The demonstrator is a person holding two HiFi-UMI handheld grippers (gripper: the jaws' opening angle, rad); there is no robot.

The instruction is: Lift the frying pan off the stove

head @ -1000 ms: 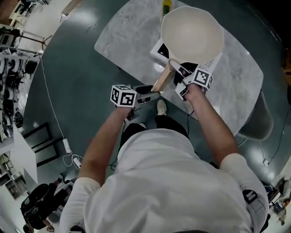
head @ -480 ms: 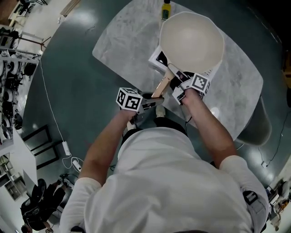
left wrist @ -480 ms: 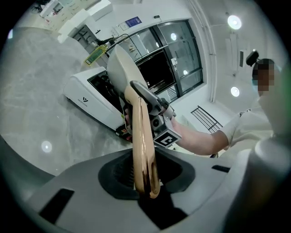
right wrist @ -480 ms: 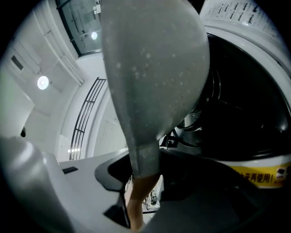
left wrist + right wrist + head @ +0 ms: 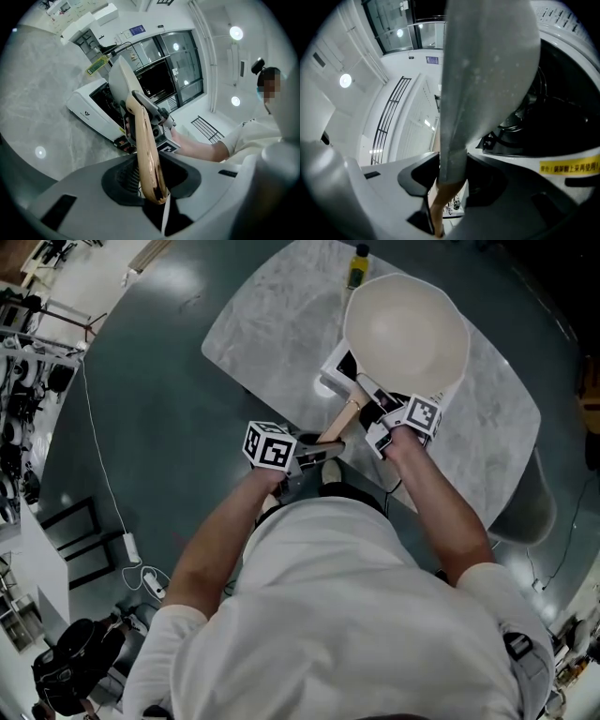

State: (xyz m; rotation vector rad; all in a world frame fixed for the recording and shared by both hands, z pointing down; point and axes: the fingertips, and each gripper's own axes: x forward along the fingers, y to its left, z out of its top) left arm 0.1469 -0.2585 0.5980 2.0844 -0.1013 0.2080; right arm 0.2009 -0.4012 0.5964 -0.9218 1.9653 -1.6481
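Frying pan (image 5: 406, 334) | left gripper (image 5: 314, 448) clamps handle (image 5: 339, 423) | right gripper (image 5: 384, 423) clamps rim (image 5: 454, 150) | both level

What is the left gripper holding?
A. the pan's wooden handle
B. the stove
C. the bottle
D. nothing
A: the jaws of the left gripper, which have just been closing, clamp the end of the wooden handle.
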